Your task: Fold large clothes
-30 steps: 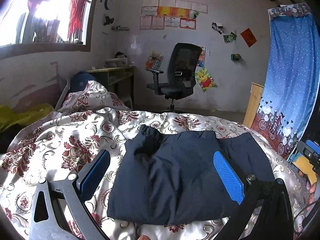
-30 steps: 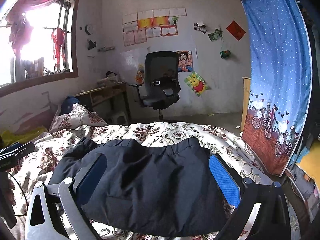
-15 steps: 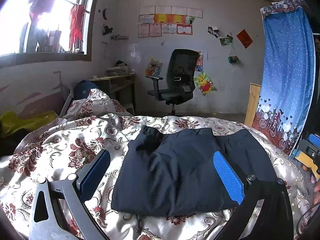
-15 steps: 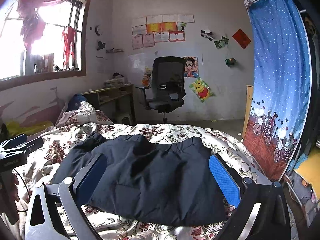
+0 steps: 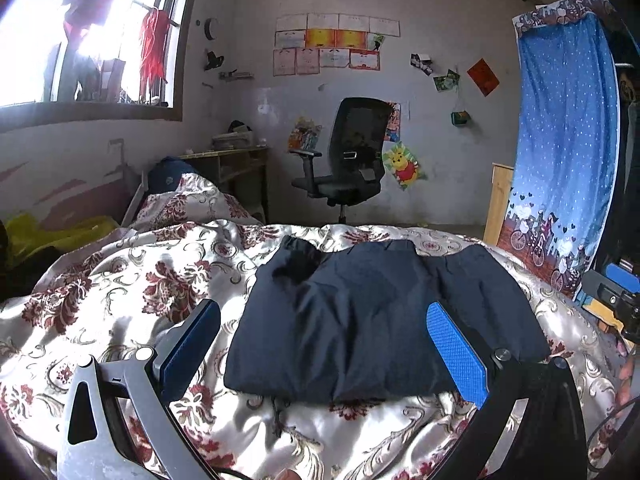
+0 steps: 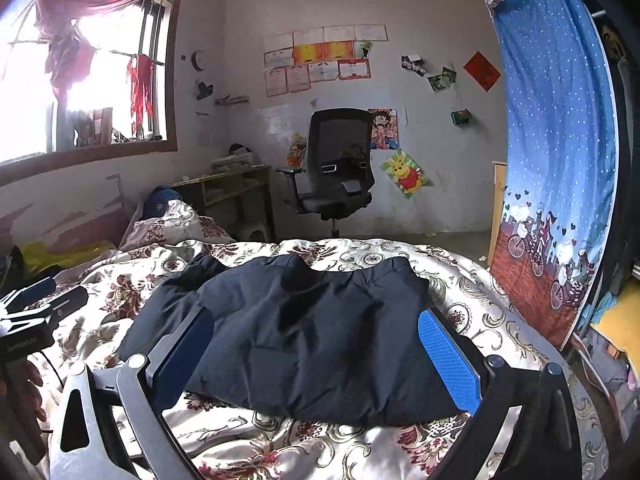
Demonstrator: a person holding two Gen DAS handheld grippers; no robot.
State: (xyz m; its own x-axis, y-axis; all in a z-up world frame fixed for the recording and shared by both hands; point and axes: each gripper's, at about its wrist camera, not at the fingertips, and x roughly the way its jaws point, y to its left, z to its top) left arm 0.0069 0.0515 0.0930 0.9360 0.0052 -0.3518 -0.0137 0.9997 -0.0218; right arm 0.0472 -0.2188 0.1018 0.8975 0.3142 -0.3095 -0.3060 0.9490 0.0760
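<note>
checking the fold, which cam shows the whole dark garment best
The left wrist view: the dark garment lies nearly whole between the open left gripper, near edge and right flap visible. In the right wrist view the garment is closer, and the right gripper fingers cover both its near corners.

Left claw [image 5: 320,354] with blue textured pads on both fingers, pale grey frame with triangular cut-out at 8 o'clock, black frame with silver screw at 4 o'clock, right claw [image 6: 316,356] built alike, thin black cable at its 9 o'clock
</note>
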